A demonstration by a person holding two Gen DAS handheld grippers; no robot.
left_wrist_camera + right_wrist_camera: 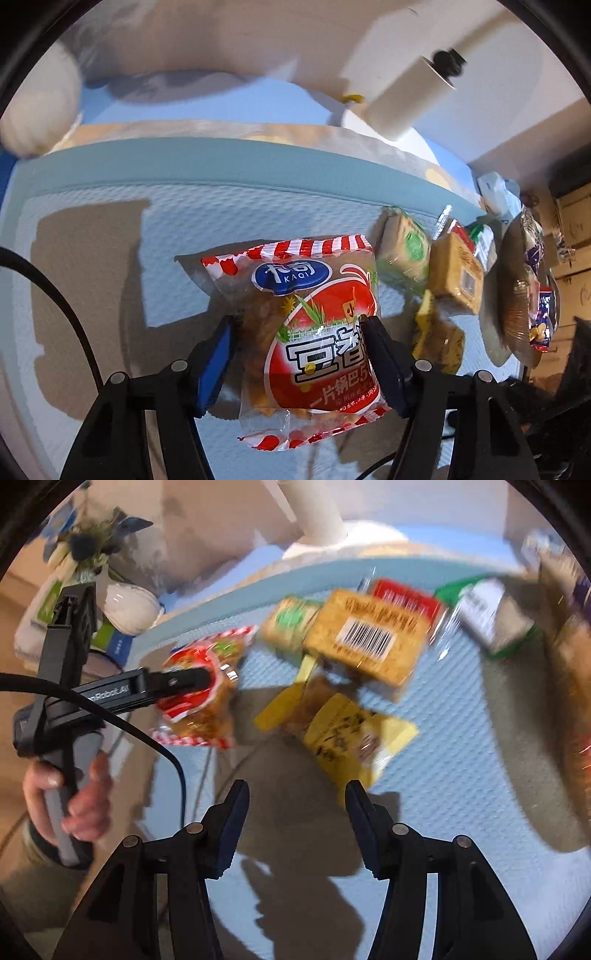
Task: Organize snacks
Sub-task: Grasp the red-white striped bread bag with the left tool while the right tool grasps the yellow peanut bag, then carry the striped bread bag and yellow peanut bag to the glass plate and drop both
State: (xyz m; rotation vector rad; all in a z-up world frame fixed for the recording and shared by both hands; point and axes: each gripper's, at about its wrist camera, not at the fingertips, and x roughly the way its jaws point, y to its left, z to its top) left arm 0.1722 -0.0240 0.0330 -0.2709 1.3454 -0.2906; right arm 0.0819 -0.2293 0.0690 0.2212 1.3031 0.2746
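Looking past blur that hides the snack pile (354, 653), I see my left gripper (299, 354) squeezing the red snack bag (314, 332) above the blue mat (110, 221), while my right gripper (295, 812) gapes wide, holding nothing.

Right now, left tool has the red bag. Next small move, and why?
Probably carry the red bag right, toward the basket, and release there. The left tool is shut on it and it looks lifted off the mat; the right tool is open, holding nothing, above the yellow pack.
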